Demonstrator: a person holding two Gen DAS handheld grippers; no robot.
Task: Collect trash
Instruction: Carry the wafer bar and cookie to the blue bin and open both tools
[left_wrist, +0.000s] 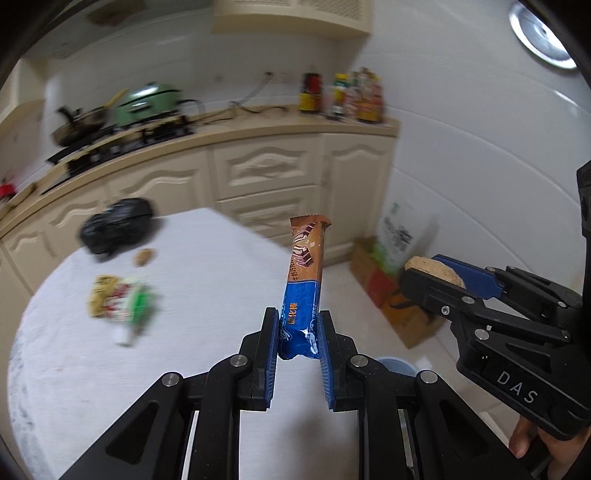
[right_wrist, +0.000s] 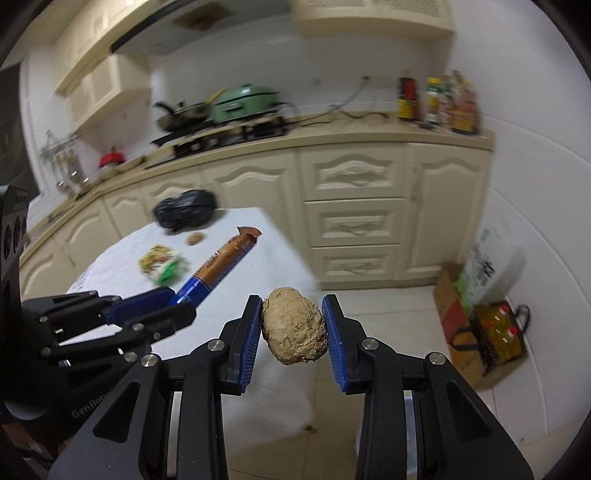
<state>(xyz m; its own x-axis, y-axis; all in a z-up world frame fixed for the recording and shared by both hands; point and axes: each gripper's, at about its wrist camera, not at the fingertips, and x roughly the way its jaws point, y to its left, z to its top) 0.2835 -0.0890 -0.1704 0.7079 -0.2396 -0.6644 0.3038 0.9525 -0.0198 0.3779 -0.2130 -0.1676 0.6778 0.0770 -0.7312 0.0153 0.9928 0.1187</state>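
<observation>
Our left gripper (left_wrist: 297, 334) has its jaws clamped on the blue end of a long snack wrapper (left_wrist: 304, 273), which sticks up past the tips, brown at the far end. Our right gripper (right_wrist: 293, 325) has its jaws pressed against both sides of a crumpled brown paper ball (right_wrist: 293, 325), held clear above the floor. Both loads hang in the air, off the counter's right edge. Out on the white-covered counter (left_wrist: 207, 280) we see more trash: a crumpled green and yellow packet (left_wrist: 122, 301), a small brown scrap (left_wrist: 144, 257) beyond it, and a black plastic bag (left_wrist: 116, 226) near the far edge. Down by the wall on the right stand cardboard boxes (right_wrist: 480, 325). Along the back, blurred, a green pot (right_wrist: 245, 103) and a pan (right_wrist: 181, 114) sit on the stove, with bottles (right_wrist: 437, 101) at the end.
</observation>
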